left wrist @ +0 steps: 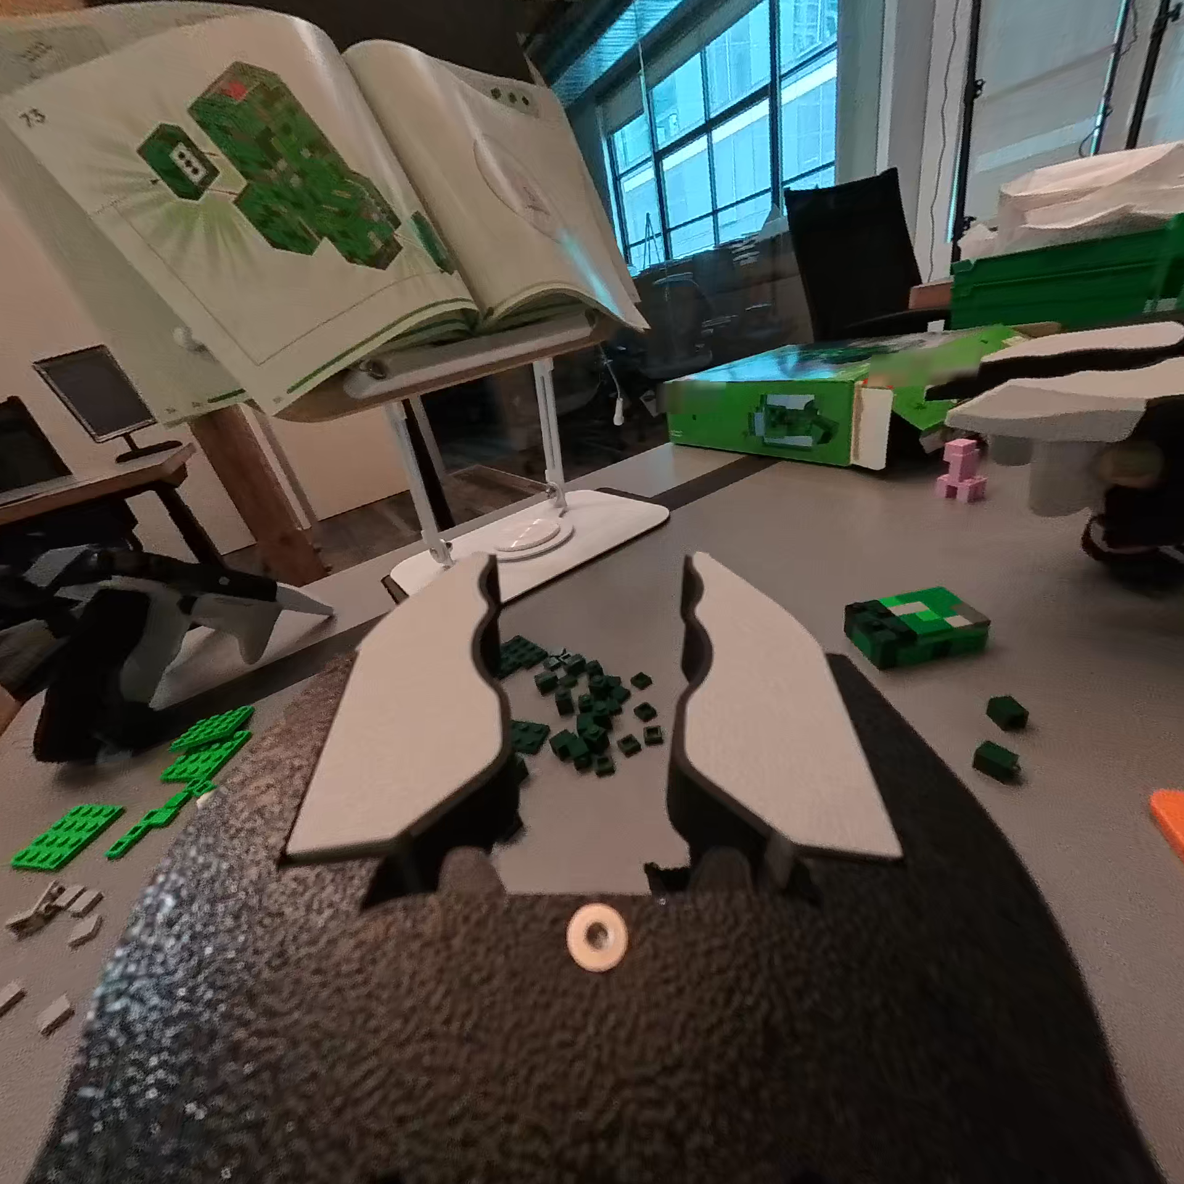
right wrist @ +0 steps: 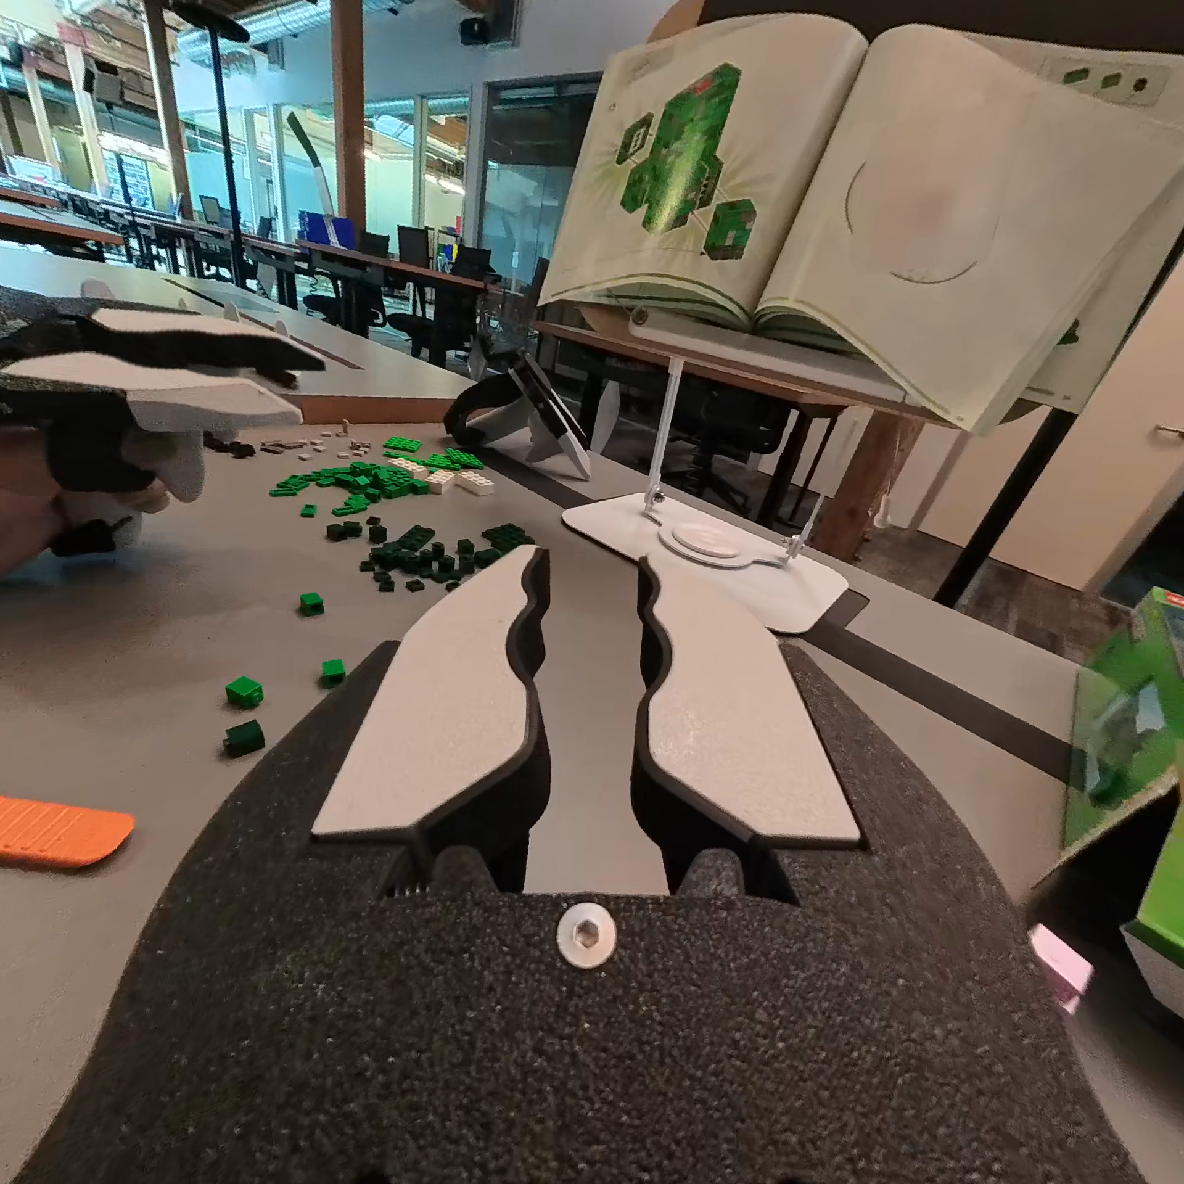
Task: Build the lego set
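My left gripper is open and empty, low over the grey table, with a heap of small dark green pieces showing between its fingers. A built green block lies to its right, with two loose dark green bricks nearer. My right gripper is open and empty, pointing at the book stand's white base. The dark green heap is just left of its fingertips. The left gripper also shows at the left in the right wrist view, and the right gripper at the far right in the left wrist view.
An open instruction book sits on a stand at the back. Bright green plates and grey pieces lie left. Bright green and white bricks lie behind the dark heap. An orange separator, the green box and a pink figure are on the table. My left tips are about 15 cm from the built green block, my right tips only 9 cm.
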